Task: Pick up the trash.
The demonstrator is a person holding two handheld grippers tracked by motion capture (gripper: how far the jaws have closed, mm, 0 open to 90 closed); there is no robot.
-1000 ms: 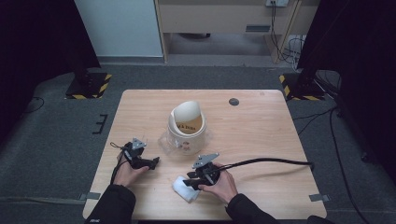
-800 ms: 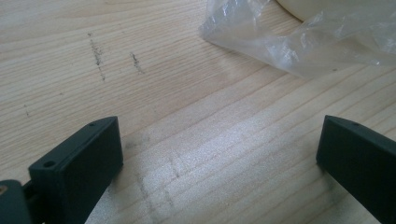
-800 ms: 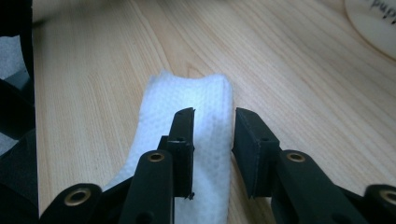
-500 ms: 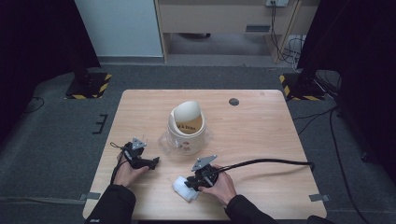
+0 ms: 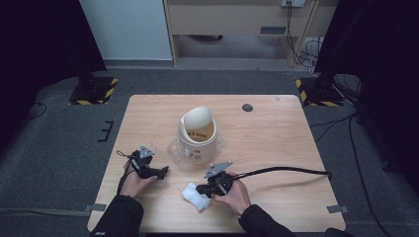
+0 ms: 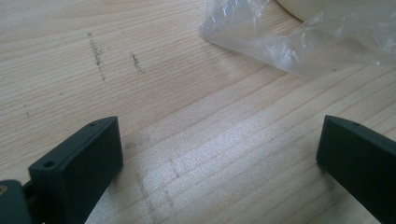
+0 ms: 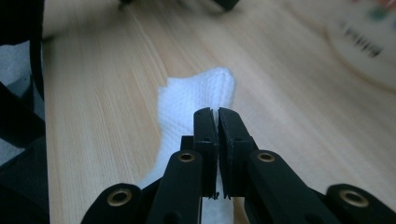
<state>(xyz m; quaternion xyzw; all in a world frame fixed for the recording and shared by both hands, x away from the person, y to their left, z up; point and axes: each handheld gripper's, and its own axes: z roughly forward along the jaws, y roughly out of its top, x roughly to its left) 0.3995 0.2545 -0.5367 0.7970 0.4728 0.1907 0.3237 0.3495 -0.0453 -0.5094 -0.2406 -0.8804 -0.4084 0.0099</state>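
A crumpled white paper towel (image 5: 192, 195) lies on the wooden table (image 5: 276, 143) near its front edge. My right gripper (image 5: 200, 189) is shut on it. In the right gripper view the two jaws meet (image 7: 218, 114) with the paper towel (image 7: 196, 100) pinched between them and spreading out ahead. My left gripper (image 5: 163, 172) rests low on the table to the left, open and holding nothing. In the left gripper view its jaws stand wide apart (image 6: 219, 140) over bare wood.
A small white bin with a swing lid (image 5: 197, 132) stands mid-table, and its base (image 7: 369, 51) lies to the right of my right gripper. Clear plastic wrap (image 5: 179, 148) lies at the bin's foot (image 6: 299, 42), just ahead of the left gripper. A dark round mark (image 5: 247, 107) sits farther back.
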